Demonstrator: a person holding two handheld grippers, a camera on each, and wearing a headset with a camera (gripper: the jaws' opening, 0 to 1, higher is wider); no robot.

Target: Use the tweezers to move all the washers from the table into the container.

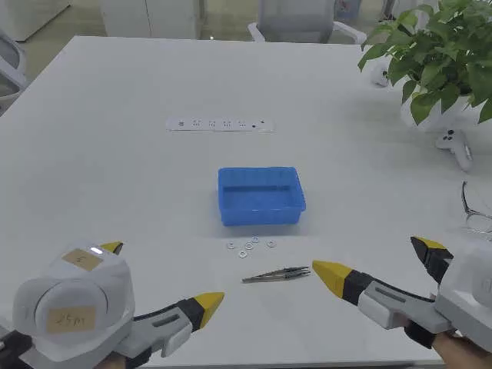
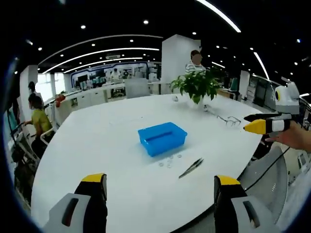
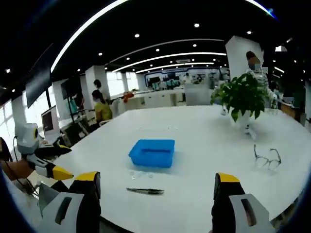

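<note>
The big white table (image 1: 115, 154) took up most of the room. A plant (image 1: 438, 54) stood far behind the blue box (image 1: 261, 215), off to the right. The box sat near the middle of the table, and it looked empty.

The left gripper (image 1: 160, 274) hung in front of the box, to the left. The right gripper (image 1: 378, 258) hung in front of the box, to the right. Both had their jaws wide apart and held nothing.

The tweezers (image 1: 277, 274) lay flat on the table in front of the box, closer to the right gripper. The washers (image 1: 250, 247) sat in a little bunch just in front of the box, between it and the tweezers.

The tweezers were thin and lay flat, so the fat jaws might slide off them or push them. A push could knock them into the washers and send those rolling away. The washers were tiny too, so one could slip out on the way to the box.
</note>
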